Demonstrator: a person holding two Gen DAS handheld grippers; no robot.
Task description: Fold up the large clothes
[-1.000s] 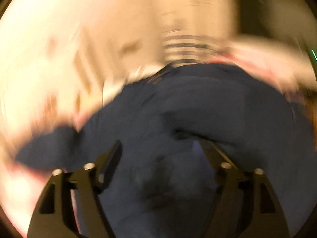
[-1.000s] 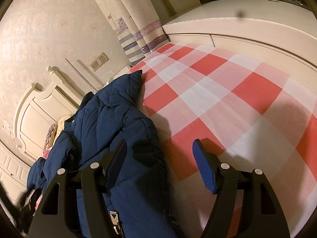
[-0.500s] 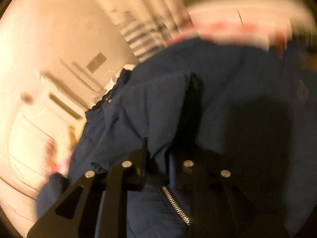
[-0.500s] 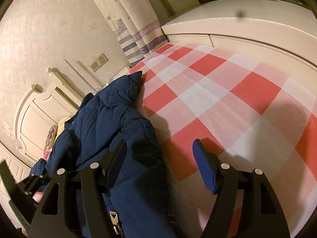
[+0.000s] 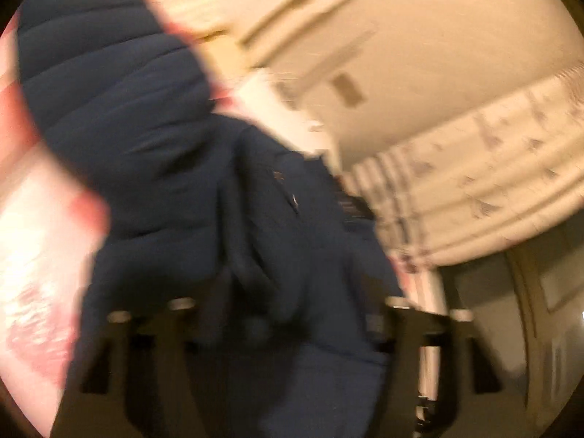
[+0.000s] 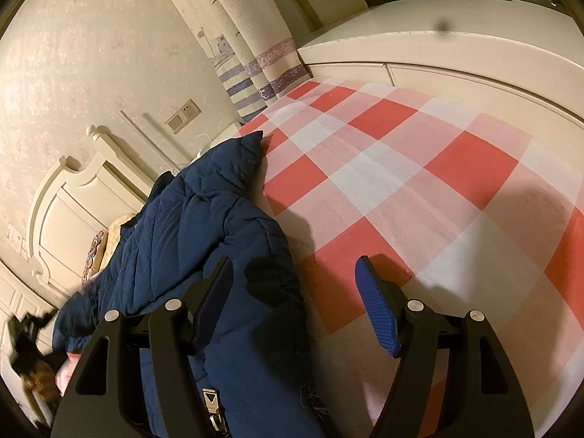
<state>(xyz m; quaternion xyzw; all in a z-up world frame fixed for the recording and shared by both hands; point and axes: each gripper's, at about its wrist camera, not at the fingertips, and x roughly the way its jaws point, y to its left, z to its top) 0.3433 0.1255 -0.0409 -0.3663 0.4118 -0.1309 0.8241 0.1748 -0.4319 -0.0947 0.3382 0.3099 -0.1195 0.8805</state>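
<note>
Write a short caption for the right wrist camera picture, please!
Open right gripper poised over a navy puffer jacket lying on a red-and-white checked bedsheet.

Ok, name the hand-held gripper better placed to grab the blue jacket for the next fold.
Probably right: the right hand-held gripper is open, straddling the jacket edge on the bedspread. The left hand-held gripper shows only blur; its jaws have just been opening, jacket fabric between them.

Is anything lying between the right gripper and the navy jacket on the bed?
Nothing visible. The right gripper hangs open directly over the jacket, whose edge shows between its fingers, with only bare checked bedspread alongside.
</note>
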